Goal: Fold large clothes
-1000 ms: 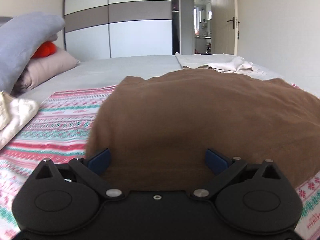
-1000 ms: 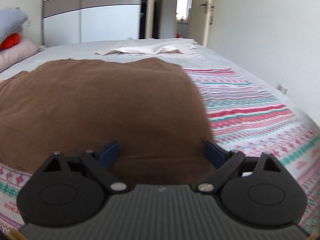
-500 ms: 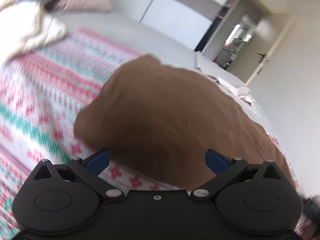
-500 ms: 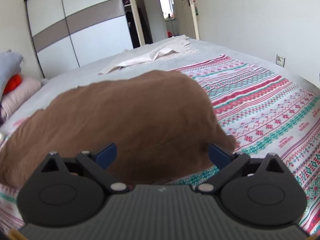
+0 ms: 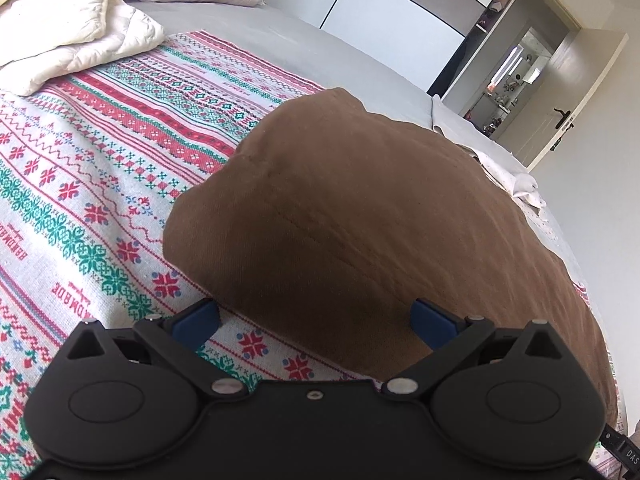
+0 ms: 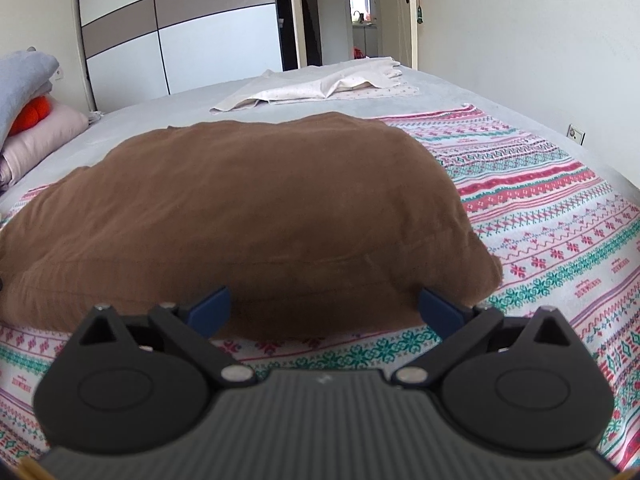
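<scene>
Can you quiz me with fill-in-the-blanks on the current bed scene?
1. The garment lying on the patterned blanket is ____ in colour.
2. Both the left claw and right claw are ____, gripping nothing.
3. Beyond the garment, a ____ cloth lies on the grey sheet.

Missing words: brown; open; white

a home bedroom. a wide bed [image 6: 168,120] with a grey sheet fills both views, a red-and-green patterned blanket [image 5: 100,184] spread over it. pillows [image 6: 36,136] and a cream quilt [image 5: 68,40] pile up at ten o'clock. a sliding-door wardrobe [image 6: 180,28] stands at twelve o'clock, beside it an open doorway [image 6: 362,12] into another room, and a wall socket [image 6: 575,134] sits at two o'clock.
</scene>
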Tool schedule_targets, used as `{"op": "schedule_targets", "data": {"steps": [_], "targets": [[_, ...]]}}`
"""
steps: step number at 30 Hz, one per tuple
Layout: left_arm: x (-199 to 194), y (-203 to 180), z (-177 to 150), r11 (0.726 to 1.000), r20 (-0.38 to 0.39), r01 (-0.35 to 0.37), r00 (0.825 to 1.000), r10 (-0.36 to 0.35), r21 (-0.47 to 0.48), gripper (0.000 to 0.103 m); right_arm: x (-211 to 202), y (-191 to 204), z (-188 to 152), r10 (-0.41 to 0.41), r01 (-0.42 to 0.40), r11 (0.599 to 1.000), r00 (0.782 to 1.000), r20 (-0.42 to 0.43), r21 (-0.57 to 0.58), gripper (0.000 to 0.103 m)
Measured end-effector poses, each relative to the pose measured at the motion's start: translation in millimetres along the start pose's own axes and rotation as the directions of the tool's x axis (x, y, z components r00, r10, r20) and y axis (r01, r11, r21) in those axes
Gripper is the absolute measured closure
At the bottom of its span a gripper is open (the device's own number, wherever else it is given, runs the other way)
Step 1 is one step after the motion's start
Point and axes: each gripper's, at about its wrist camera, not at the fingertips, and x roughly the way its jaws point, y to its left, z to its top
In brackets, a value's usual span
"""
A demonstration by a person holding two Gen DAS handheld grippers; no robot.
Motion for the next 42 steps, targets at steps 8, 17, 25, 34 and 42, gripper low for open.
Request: {"op": "schedule_targets", "data": {"steps": [8, 17, 25, 34, 42], "targets": [[-5, 10, 11, 0.997, -0.063, 0.026, 0.998, -0.030, -0.074, 0.000, 2, -2, -1, 0.005, -0.005, 1.000, 1.000, -0.011, 0.016, 0.001], [-15, 48, 19, 0.926, -0.120, 0.125, 0.977, -0.179, -0.357, 0.000, 2, 0, -2, 0.004, -0.004, 1.000, 1.000, -0.018, 0.004, 0.001], [3, 56, 10, 0.823, -0.047, 0.251, 0.947, -0.318, -0.510, 0.002, 3, 3, -3, 0.002, -0.003, 1.000, 1.000, -0.017, -0.012, 0.001], [12, 26, 3, 0.883, 0.146, 0.212, 0.975, -0.165, -0.418, 0.003, -6, 13, -2, -0.006, 0.010, 0.999, 0.995, 0.095, -0.040, 0.001], [23, -2, -5, 0.930, 0.268, 0.076, 0.963, 0.024, -0.359, 0.018, -5, 54, 10, 0.137, -0.127, 0.990, 0.964, 0.227, -0.061, 0.001]]}}
